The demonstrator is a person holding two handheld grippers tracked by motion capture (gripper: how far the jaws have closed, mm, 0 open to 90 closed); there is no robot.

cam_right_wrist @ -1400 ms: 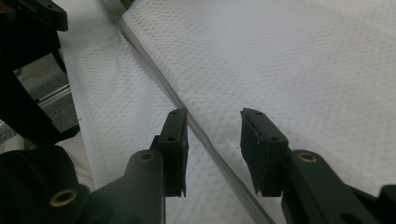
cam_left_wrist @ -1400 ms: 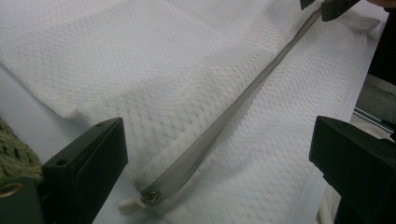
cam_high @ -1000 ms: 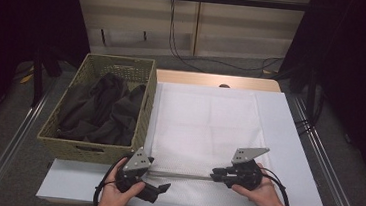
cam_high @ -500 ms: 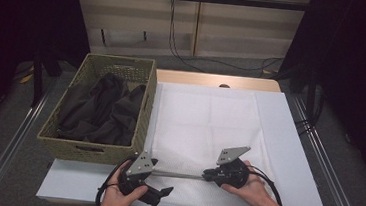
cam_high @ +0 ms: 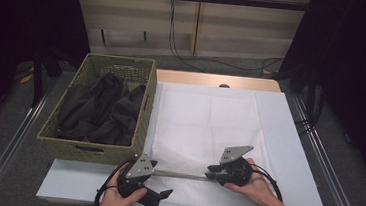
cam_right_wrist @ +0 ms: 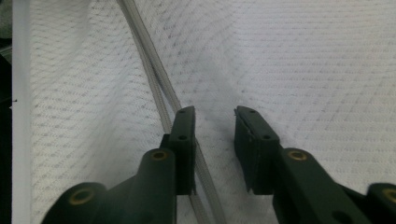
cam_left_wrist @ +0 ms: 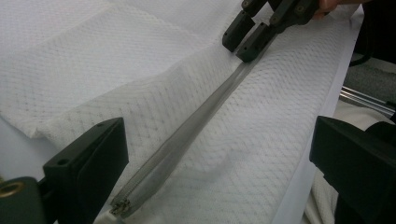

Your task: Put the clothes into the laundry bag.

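A white textured cloth (cam_high: 209,125) lies spread on the table, with a grey zipper (cam_high: 179,174) along its near edge. My left gripper (cam_high: 163,195) is at the zipper's left end, off the cloth's near corner; its jaws stand wide open (cam_left_wrist: 219,163) with the zipper's end (cam_left_wrist: 122,205) low between them. My right gripper (cam_high: 210,171) rests on the cloth farther right along the zipper (cam_left_wrist: 205,109) and also shows far off (cam_left_wrist: 250,35). In the right gripper view it is open (cam_right_wrist: 215,126), its left jaw lying over the zipper (cam_right_wrist: 149,60), nothing gripped.
A woven olive basket (cam_high: 91,150) holding dark clothes (cam_high: 102,108) stands on the table's left side, close to my left hand. The white table's near edge (cam_high: 63,190) and right edge (cam_high: 311,159) border the cloth. Metal rails run along both sides.
My right gripper has slid left along the zipper toward the left gripper. The left gripper has shifted slightly nearer the table's front edge.
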